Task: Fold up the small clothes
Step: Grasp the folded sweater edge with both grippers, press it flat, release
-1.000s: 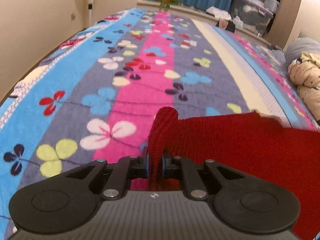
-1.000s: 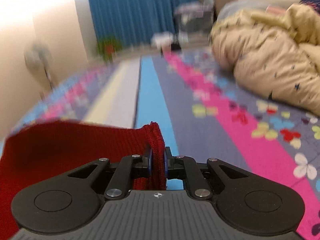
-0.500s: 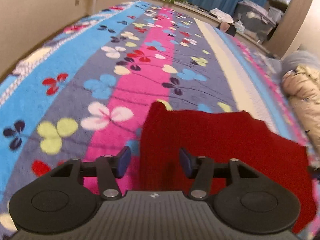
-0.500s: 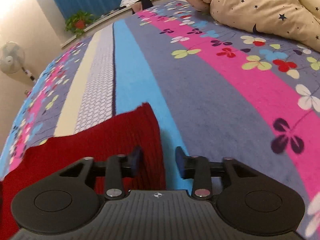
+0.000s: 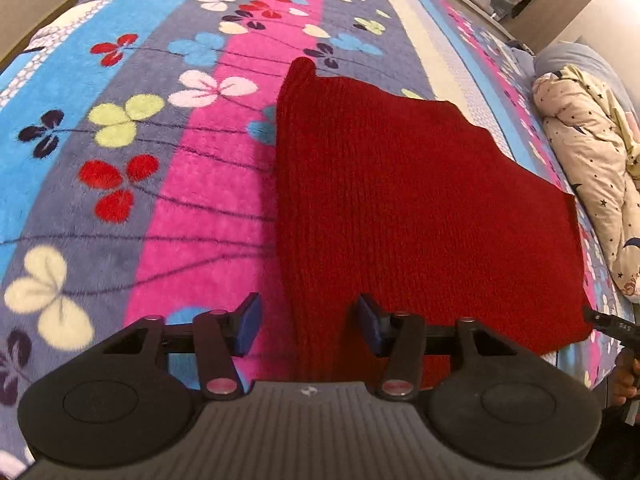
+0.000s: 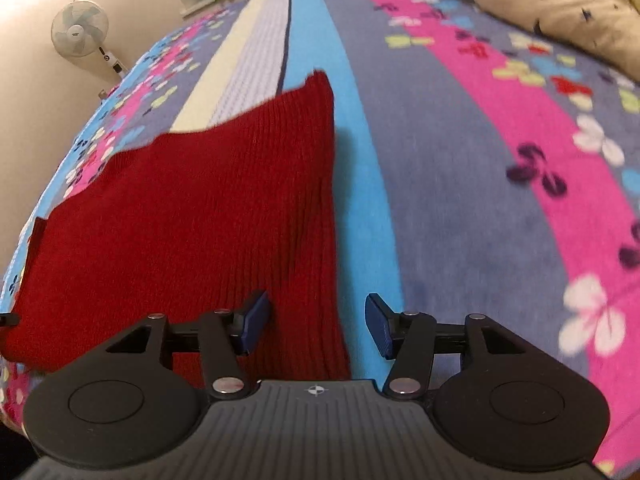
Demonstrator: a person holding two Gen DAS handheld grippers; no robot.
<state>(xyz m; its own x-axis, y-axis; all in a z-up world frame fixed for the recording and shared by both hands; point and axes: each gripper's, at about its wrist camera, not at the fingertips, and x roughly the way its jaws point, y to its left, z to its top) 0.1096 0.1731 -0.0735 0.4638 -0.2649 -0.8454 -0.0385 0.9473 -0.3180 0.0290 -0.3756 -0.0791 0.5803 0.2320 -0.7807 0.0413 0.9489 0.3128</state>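
Red knit garment (image 5: pixel 400 208) flat on blanket (image 5: pixel 208 208) | edges between both parted tools

text: none legible | labels: none | numbers: none

Left wrist view: we look from just behind the left gripper (image 5: pixel 308 326), tilted steeply down along its fingers, close over the left edge of the red knit garment (image 5: pixel 400 200) on the flowered blanket (image 5: pixel 120 160); far wall and a star-print quilt (image 5: pixel 592 168) at right. Right wrist view: we look from behind the right gripper (image 6: pixel 318 326), likewise tilted down and close, over the garment's right edge (image 6: pixel 200 200); fan (image 6: pixel 80 28) at upper left. Both views share the garment and blanket.
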